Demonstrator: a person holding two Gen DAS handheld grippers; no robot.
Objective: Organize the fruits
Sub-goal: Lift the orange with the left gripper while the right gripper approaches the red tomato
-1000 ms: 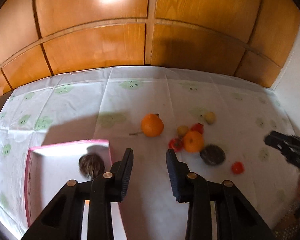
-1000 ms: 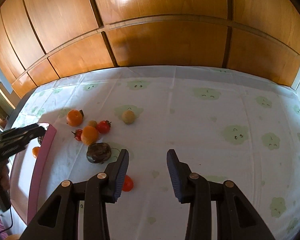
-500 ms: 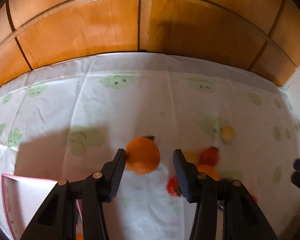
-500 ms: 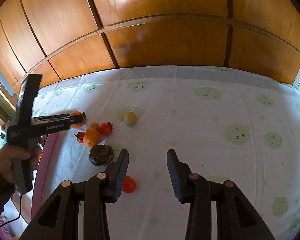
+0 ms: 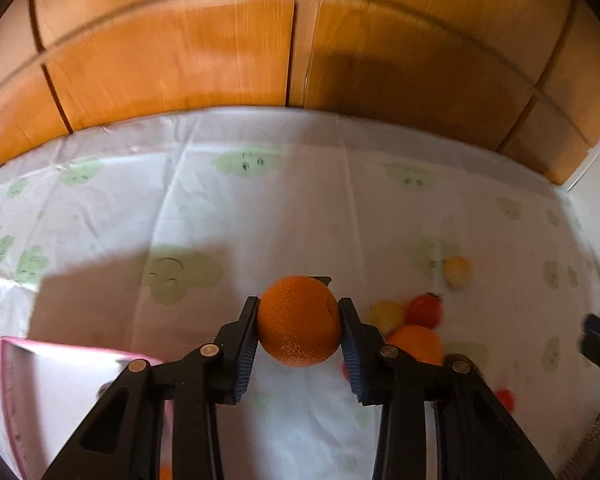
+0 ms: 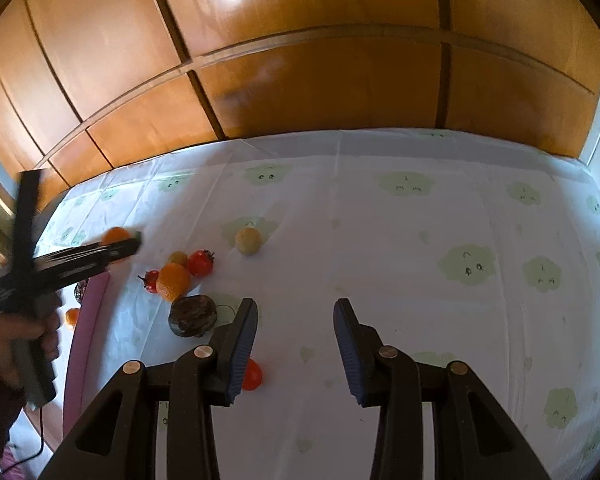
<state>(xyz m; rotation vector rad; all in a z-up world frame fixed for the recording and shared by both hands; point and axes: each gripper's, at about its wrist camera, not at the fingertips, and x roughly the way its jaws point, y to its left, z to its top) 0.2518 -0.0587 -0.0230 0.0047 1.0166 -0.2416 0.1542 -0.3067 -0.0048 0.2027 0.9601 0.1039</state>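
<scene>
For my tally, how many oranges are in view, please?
3: the gripped orange in the left gripper, the pile orange, the tray orange inside the pink tray; others may be hidden.

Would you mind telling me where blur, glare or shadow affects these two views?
Left wrist view: the cabinet and loose fruit are motion-smeared, while the held orange stays sharp. Right wrist view: sharp tablecloth, blurred left hand-held gripper, glare on the cabinet top.
</scene>
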